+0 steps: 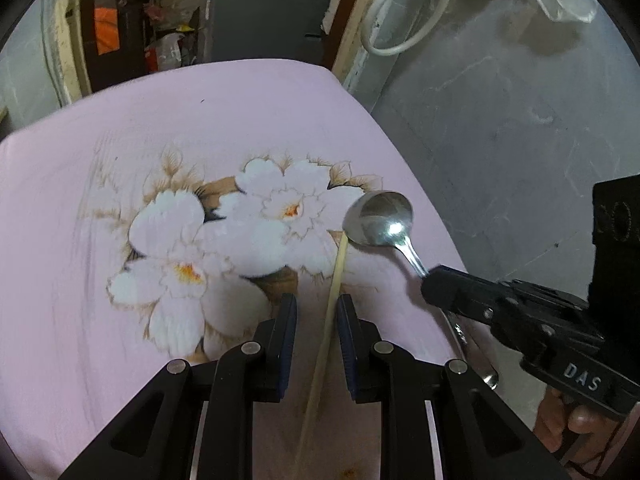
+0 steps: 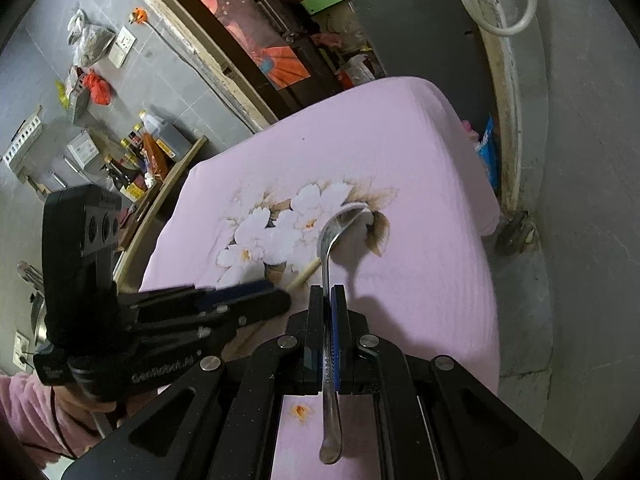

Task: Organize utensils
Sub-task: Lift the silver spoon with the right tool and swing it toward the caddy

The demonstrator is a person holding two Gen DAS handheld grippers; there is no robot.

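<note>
Glossy metal spoon (image 1: 380, 218), matt cloth (image 1: 120, 200)

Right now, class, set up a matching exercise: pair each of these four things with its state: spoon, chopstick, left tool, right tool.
Things:
1. spoon
2. chopstick
3. left tool
4. right tool

States:
A. open around a thin stick
B. lies on the pink cloth
C. shut on a metal handle
D. held above the cloth, bowl forward

Pairs: 1-D, 2-B, 3-A, 4-C

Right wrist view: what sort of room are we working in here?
Probably a cramped home kitchen or storeroom: sauce bottles crowd a wooden shelf, bags hang on the grey tiled wall, and the table wears a pink floral cloth.
</note>
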